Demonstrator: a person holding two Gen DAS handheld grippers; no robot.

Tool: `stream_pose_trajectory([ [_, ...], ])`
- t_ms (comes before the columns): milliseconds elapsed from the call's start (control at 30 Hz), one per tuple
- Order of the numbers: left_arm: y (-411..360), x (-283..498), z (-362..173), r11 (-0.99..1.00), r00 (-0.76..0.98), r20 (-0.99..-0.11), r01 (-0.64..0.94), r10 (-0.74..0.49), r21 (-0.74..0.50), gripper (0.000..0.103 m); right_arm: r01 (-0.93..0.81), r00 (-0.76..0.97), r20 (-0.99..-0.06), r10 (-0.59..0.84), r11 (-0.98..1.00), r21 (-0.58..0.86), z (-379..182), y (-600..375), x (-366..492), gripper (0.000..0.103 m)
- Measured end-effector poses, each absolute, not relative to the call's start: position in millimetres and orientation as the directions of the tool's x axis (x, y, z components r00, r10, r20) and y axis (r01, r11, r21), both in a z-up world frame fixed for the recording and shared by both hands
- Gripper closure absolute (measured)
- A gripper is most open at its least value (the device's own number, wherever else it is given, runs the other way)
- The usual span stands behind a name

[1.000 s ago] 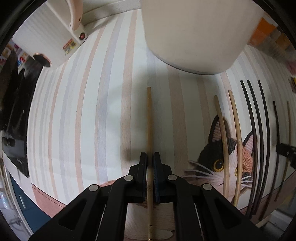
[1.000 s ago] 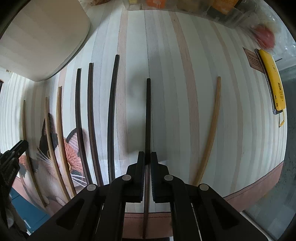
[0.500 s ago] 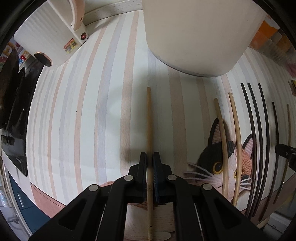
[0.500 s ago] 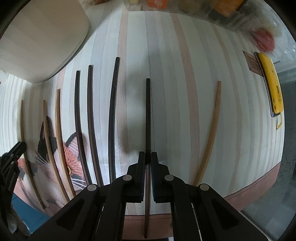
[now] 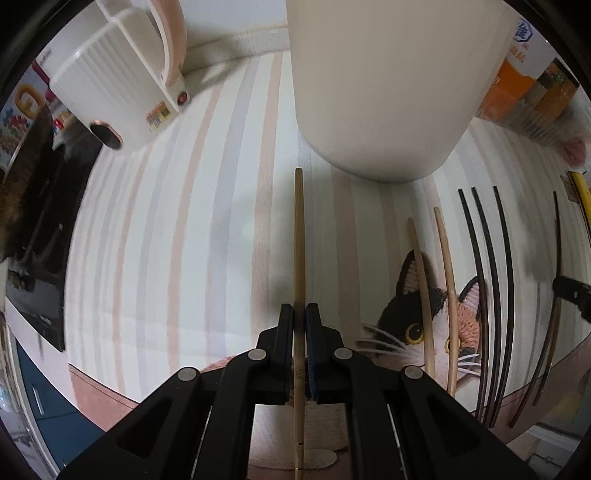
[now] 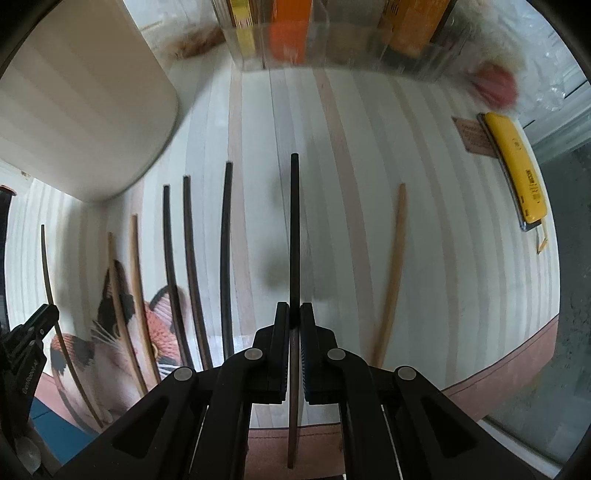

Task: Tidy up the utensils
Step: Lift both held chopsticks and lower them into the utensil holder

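Observation:
My left gripper [image 5: 299, 314] is shut on a light wooden chopstick [image 5: 298, 240], held off the striped cat-print mat [image 5: 166, 240]. My right gripper [image 6: 294, 312] is shut on a dark chopstick [image 6: 294, 229], also lifted above the mat [image 6: 351, 184]. Several chopsticks lie in a row on the mat: two light ones [image 5: 421, 280] and three dark ones [image 5: 491, 295] in the left wrist view, and three dark ones [image 6: 192, 266] in the right wrist view. One light chopstick [image 6: 393, 273] lies alone to the right. A cream holder [image 5: 376, 85] stands at the back.
A white ribbed appliance with a pink handle [image 5: 122, 81] stands at the back left. A clear box with orange packets [image 6: 332, 33] lines the far edge. A yellow tool [image 6: 517, 170] lies at the mat's right edge. The left gripper's tip [image 6: 33, 332] shows in the right wrist view.
Both grippers have risen with their chopsticks, so the mat looks farther away and more of the holder and back clutter comes into view.

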State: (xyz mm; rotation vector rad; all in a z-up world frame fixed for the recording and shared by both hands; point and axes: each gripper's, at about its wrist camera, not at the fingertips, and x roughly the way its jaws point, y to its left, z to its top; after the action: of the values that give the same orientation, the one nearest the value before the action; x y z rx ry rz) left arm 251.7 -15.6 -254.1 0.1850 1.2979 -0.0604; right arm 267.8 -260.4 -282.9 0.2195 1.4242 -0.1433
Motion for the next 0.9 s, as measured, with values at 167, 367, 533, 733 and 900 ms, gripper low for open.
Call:
stream_pose_trajectory([
  [167, -12, 244, -235, 0.986, 0.314, -0.948, 0.132, 0.059, 0.105, 0.099, 0.229, 0.207, -0.977, 0.043, 0.969, 0.091, -256, -262, 261, 0.098],
  [367, -5, 243, -201, 0.986, 0.401, -0.913, 0.109, 0.073, 0.126, 0.099, 0.222, 0.308, -0.95, 0.054, 0.967, 0.127, -221, -265, 252, 0.098],
  [533, 3, 241, -174, 0.992, 0.455, -0.889, 0.072, 0.062, 0.106, 0.099, 0.212, 0.388, -0.919, 0.072, 0.963, 0.165, -196, -263, 259, 0.098],
  [733, 16, 242, -144, 0.997, 0.519, -0.853, 0.029, 0.048, 0.074, 0.099, 0.195, 0.449, -0.889, 0.089, 0.961, 0.194, -174, -262, 264, 0.098],
  [900, 23, 244, -114, 0.999, 0.587, -0.808, -0.008, 0.045, 0.05, 0.099, 0.174, 0.492, -0.864, 0.107, 0.96, 0.218, -153, -258, 267, 0.098],
])
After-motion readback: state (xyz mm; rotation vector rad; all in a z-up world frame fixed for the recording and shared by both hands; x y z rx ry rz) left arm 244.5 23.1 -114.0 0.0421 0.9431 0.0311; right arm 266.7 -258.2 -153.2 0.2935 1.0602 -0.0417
